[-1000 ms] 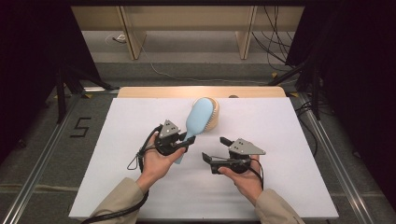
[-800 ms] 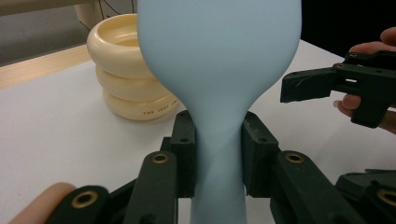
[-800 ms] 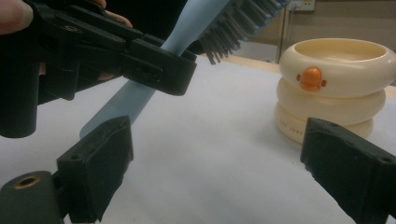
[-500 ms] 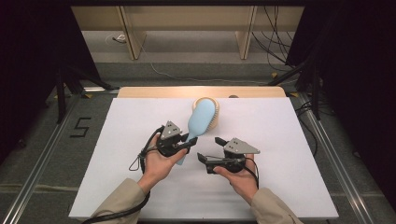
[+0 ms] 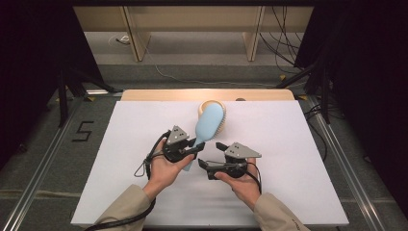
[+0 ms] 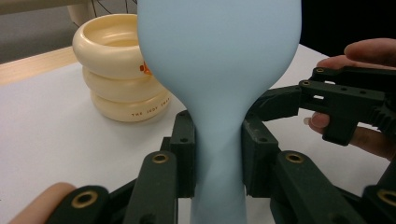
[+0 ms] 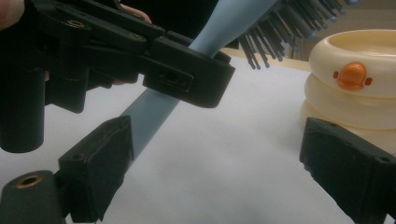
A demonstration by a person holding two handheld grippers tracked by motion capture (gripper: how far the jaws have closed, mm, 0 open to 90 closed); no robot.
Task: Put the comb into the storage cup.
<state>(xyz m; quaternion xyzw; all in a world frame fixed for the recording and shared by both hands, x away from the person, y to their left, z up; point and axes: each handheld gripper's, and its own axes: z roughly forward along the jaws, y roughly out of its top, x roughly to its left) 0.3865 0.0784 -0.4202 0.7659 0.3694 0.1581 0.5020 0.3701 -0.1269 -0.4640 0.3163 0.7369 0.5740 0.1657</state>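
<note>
High view shows the left gripper (image 5: 195, 148) clamped on the narrow neck of a pale blue hairbrush (image 5: 208, 126), which slants up and away from the person over the white desk (image 5: 298, 144). The brush's broad head hangs in front of a cream ringed holder (image 5: 215, 107) standing near the far edge of the desk; whether the two touch cannot be told from above. Left gripper view has the brush's smooth back facing the camera, its neck pinched between the two black pads, with the holder (image 6: 116, 79) behind and to the left, its stacked rings printed with small lettering. Right gripper (image 5: 210, 155) sits just beside the brush handle, held by the person's right hand (image 5: 243, 185), its jaws spread wide and gripping nothing. Right gripper view looks between those parted jaws at the handle (image 7: 154, 112) slanting across, dark bristles (image 7: 275, 35) pointing down from the head, and the holder (image 7: 355, 93) at right bearing an orange duck-like mark.
</note>
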